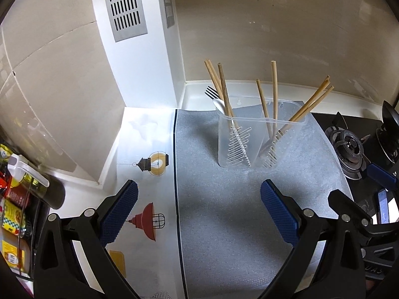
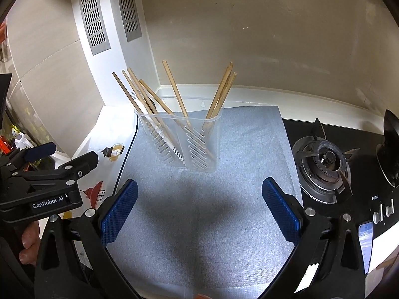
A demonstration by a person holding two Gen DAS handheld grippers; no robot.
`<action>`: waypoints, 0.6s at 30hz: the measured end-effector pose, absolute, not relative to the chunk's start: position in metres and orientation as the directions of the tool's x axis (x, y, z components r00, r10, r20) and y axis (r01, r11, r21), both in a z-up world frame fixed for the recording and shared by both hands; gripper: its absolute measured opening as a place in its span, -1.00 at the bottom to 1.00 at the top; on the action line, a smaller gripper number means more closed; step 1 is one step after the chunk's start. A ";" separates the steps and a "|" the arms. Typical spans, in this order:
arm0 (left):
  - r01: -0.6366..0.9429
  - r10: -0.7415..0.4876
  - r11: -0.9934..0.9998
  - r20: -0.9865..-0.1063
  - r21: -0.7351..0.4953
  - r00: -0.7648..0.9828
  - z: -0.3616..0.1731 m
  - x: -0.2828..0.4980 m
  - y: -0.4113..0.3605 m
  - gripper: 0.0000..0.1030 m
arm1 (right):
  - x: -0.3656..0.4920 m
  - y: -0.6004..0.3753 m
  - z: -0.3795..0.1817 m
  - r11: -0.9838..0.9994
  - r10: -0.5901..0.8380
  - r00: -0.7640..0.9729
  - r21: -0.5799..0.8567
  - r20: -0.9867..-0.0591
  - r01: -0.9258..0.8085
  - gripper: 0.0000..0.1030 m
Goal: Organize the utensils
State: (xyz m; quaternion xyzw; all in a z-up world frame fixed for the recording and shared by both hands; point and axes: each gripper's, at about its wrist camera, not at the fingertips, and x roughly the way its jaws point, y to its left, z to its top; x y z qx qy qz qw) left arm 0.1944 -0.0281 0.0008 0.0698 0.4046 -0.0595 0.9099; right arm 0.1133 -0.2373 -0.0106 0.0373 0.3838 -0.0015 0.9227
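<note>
A clear plastic utensil holder [image 1: 249,144] [image 2: 184,144] with two compartments stands upright on a grey mat [image 1: 224,224] [image 2: 199,224]. Wooden chopsticks [image 1: 271,94] [image 2: 174,92] lean out of both compartments. A black fork [image 1: 211,92] and a white spoon [image 1: 219,106] stand in the left one. My left gripper [image 1: 199,211] hangs open over the mat's left edge, short of the holder, holding nothing. My right gripper [image 2: 199,209] is open and empty too, over the mat in front of the holder. The left gripper [image 2: 47,159] also shows at the left of the right wrist view.
A gas burner [image 2: 326,164] [image 1: 349,147] on a black hob sits right of the mat. A white pillar with metal vents [image 1: 124,5] rises at the back left. Bottles and packets [image 1: 15,199] crowd the far left. A phone [image 2: 365,246] lies by the hob knobs.
</note>
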 end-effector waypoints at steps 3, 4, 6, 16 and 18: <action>0.165 -0.051 0.983 -0.743 0.080 0.667 0.001 0.194 -0.028 0.86 | 0.113 -0.237 -0.011 0.997 0.026 0.705 0.069 -0.709 0.033 0.90; 0.165 -0.050 0.983 -0.743 0.083 0.667 0.001 0.194 -0.029 0.86 | 0.114 -0.237 -0.011 0.997 0.026 0.704 0.069 -0.710 0.034 0.90; 0.166 -0.047 0.982 -0.743 0.087 0.667 0.001 0.194 -0.030 0.86 | 0.113 -0.237 -0.011 0.997 0.025 0.704 0.069 -0.710 0.035 0.90; 0.165 -0.045 0.982 -0.742 0.090 0.669 0.001 0.194 -0.030 0.86 | 0.114 -0.237 -0.011 0.997 0.025 0.702 0.069 -0.712 0.034 0.90; 0.165 -0.044 0.982 -0.742 0.091 0.669 0.001 0.194 -0.030 0.86 | 0.114 -0.237 -0.012 0.997 0.026 0.701 0.069 -0.712 0.034 0.90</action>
